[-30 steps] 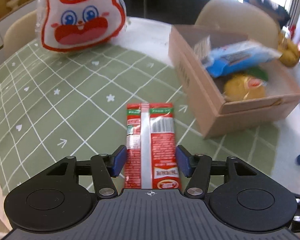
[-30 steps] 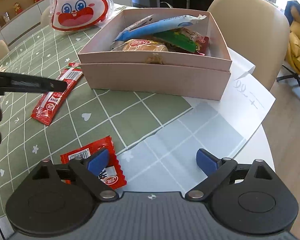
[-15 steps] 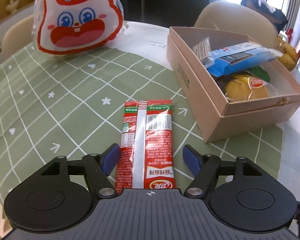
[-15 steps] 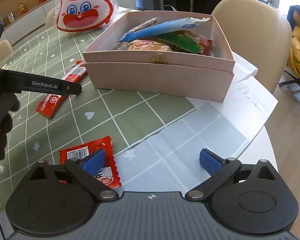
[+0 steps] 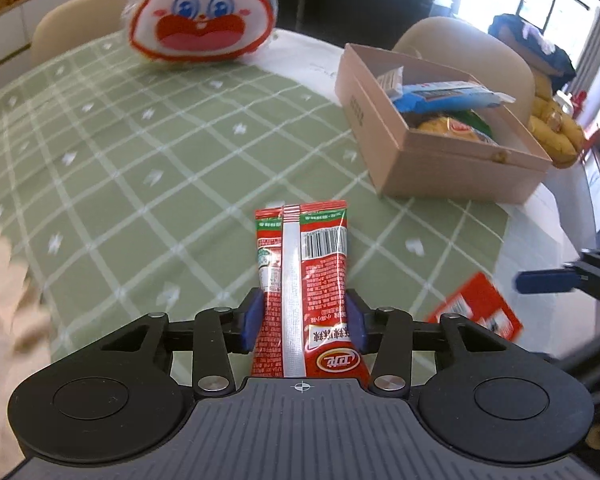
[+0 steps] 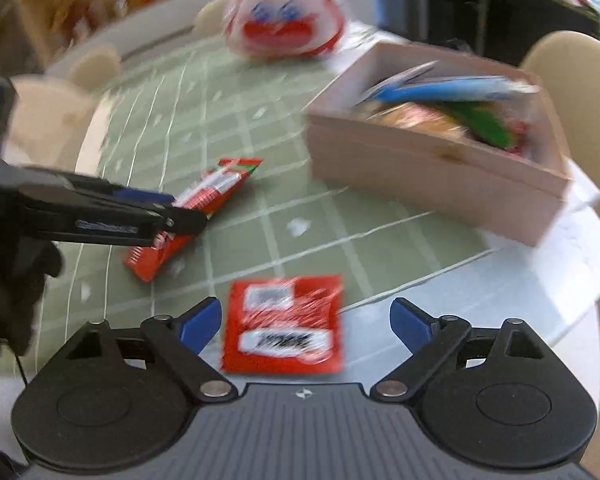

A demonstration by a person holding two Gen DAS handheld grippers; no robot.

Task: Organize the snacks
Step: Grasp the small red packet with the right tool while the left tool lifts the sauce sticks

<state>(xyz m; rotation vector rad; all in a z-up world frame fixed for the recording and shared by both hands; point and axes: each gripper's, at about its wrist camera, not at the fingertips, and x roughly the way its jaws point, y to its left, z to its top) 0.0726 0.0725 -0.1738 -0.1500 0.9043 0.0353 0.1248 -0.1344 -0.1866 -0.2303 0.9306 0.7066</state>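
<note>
open cardboard box (image 5: 384, 132) on surface, holding blue packet (image 5: 448, 98), yellow snack (image 5: 448, 127), green wrapper (image 6: 482, 122). left claw (image 5: 302, 322), just closing, pinching long red packet (image 5: 304, 280); right claw (image 6: 306, 322) spread over square red packet (image 6: 284, 324).

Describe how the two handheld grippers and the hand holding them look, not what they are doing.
Both the left gripper and the right gripper are matte black, with a ribbed central plate marked by a small white crosshair, two round discs on either side, silver pivot screws on the linkage bars and blue pads on the fingers. The hand on the left one wears a black glove.
</note>
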